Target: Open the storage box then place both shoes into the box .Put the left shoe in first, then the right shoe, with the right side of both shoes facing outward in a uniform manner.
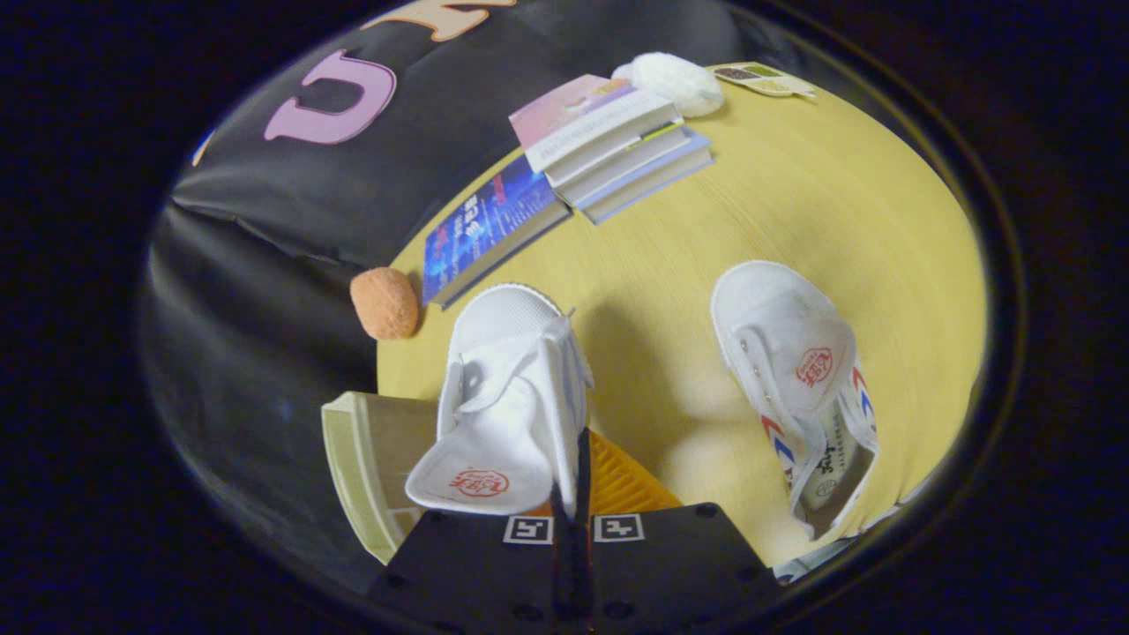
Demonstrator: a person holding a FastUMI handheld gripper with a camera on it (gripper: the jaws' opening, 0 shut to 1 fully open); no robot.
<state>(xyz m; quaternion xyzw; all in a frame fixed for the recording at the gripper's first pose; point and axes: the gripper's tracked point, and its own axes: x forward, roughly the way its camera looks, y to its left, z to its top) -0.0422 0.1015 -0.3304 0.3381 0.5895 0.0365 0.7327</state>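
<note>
My gripper (571,494) is shut on the edge of a white canvas shoe (507,397), pinching its side wall near the opening. That shoe hangs lifted off the table, toe pointing away, its tongue with a red logo flopped toward me. A second white shoe (798,370) with red and blue side stripes lies on the yellow table (670,256) off to the right, beyond the fingers. Below the held shoe sits the storage box (370,459), with a pale translucent rim on the left and an orange ribbed part (622,481) just behind the fingers.
A stack of books (609,141) and a blue book (489,229) lie at the table's far edge. An orange sponge-like ball (385,302) sits beside the blue book. A white fluffy object (675,81) and a card (767,81) lie past the stack.
</note>
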